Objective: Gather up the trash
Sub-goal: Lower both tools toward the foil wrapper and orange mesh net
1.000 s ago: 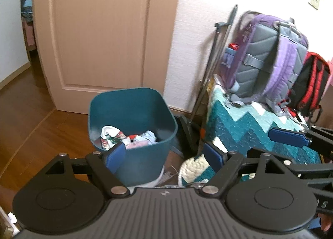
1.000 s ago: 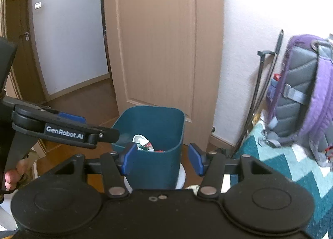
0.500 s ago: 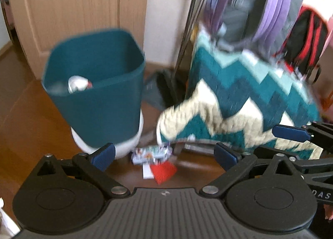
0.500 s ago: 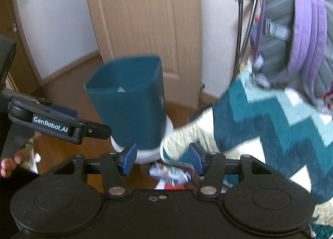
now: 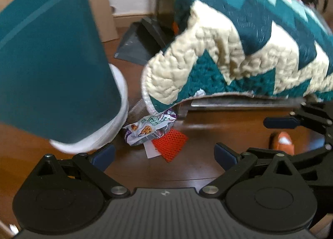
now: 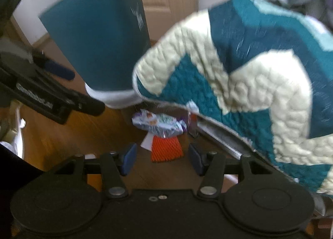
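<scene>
Gaping empty, left gripper; right gripper likewise

Both fisheye cameras ride just behind their own gripper fingers and look steeply down at the wooden floor from close range, each frame's lower half filled by black gripper housing. The left wrist view faces the teal bin at its left and the zigzag quilt at its right, with the right gripper entering at its right edge. The right wrist view takes in the same bin, quilt, snack wrapper and orange mesh, and catches the left gripper at its left edge.
</scene>
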`<state>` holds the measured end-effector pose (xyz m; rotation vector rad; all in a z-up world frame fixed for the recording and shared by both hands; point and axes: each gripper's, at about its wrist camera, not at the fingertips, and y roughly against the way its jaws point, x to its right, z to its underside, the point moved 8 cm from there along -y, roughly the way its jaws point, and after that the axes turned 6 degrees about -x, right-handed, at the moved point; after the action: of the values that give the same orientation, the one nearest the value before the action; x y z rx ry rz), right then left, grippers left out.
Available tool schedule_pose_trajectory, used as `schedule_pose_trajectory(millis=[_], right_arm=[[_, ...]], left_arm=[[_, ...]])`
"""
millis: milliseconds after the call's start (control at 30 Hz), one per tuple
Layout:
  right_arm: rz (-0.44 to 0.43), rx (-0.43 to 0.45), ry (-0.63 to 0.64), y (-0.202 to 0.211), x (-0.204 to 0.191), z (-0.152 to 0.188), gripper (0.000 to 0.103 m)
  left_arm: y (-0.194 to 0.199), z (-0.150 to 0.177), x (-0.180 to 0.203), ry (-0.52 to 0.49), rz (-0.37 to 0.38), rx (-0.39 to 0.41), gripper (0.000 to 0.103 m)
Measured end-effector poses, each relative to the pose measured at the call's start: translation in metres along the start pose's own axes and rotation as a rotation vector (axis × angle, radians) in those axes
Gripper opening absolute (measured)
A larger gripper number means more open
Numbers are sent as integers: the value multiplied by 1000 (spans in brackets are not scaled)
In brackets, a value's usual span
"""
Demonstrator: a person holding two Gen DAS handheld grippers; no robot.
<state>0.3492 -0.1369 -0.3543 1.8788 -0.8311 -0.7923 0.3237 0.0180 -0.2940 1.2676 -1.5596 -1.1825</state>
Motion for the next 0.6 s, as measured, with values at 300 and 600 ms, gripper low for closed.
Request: schedule_pose_trajectory(millis=[300,600], right_arm=[[-19,-131,-11,-105,25,7,54],[-53,-203,-12,-200,33,9,54]], left_arm=[[-89,-3,7,-252,-9,-54,102],[-174,5,3,-416,-57,-69,101]])
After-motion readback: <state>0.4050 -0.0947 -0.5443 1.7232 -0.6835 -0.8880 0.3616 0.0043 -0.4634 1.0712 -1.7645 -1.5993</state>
